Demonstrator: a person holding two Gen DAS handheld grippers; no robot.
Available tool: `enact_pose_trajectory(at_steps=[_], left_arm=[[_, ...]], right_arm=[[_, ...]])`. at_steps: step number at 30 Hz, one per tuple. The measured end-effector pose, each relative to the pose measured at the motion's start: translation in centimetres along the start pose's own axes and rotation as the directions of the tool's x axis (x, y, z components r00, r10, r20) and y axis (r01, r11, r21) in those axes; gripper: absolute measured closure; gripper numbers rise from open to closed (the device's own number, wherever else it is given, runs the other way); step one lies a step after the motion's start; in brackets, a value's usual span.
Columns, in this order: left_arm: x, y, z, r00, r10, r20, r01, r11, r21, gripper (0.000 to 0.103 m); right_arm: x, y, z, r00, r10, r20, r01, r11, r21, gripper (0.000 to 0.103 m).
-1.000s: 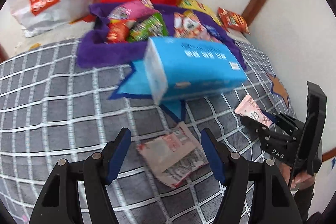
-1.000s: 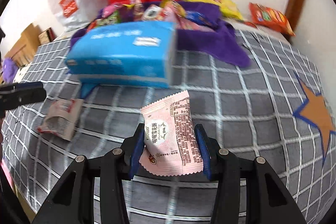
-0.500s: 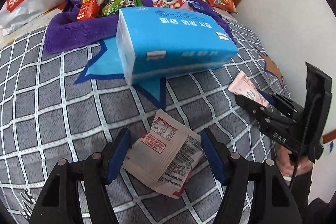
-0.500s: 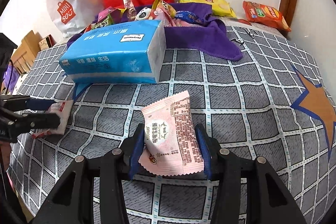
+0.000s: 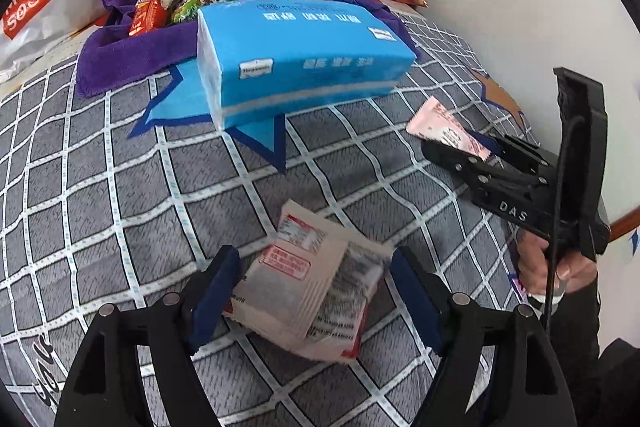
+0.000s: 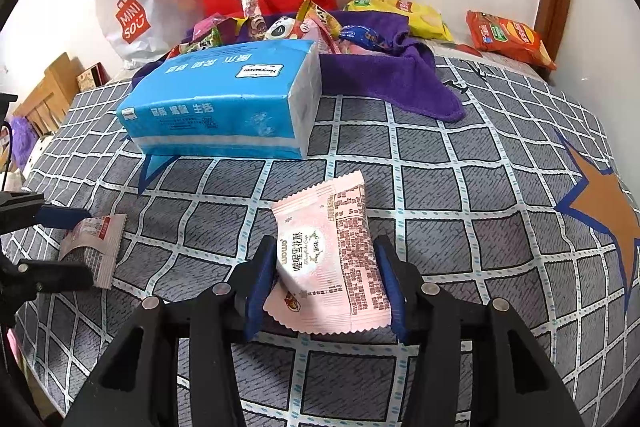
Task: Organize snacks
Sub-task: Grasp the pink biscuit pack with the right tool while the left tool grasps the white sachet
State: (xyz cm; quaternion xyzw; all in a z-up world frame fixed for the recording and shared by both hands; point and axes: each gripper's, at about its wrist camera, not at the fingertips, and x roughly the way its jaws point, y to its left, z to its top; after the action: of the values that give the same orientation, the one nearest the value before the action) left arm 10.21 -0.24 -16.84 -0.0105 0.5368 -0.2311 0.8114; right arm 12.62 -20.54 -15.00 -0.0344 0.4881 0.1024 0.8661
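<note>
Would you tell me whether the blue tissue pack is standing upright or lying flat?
Lying flat: the blue tissue pack rests lengthwise on the checked bedspread, label upward.

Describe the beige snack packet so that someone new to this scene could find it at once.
Start at the big blue tissue pack lying on the grey checked bedspread. Come towards the camera from it to the beige snack packet, lying alone between the jaws of the left gripper. Its red-bordered label and beige wrapper distinguish it from the pink packet.
</note>
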Motion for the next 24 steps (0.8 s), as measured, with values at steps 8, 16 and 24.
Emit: enact_pose_trajectory(at_steps=[8, 16, 24], left_arm=[[0.0, -1.2, -1.0, 0.999, 0.051, 0.013, -0.052, 0.996, 0.076, 0.024], [1.1, -2.1, -1.1, 0.984, 0.167, 0.061, -0.172, 0.98, 0.102, 0.032], [1.1, -1.8, -0.8, 0.966, 0.224, 0.132, -0.233, 0.971, 0.057, 0.046]], right_arm=[[-0.1, 0.2, 0.0, 1.0, 0.002, -0.001, -0.002, 1.0, 0.002, 0.053], [-0.2, 0.3, -0.1, 1.0, -0.002, -0.001, 0.002, 1.0, 0.002, 0.053], [-0.7, 0.5, -0.6, 1.0, -0.004, 0.002, 0.004, 1.0, -0.013, 0.054]])
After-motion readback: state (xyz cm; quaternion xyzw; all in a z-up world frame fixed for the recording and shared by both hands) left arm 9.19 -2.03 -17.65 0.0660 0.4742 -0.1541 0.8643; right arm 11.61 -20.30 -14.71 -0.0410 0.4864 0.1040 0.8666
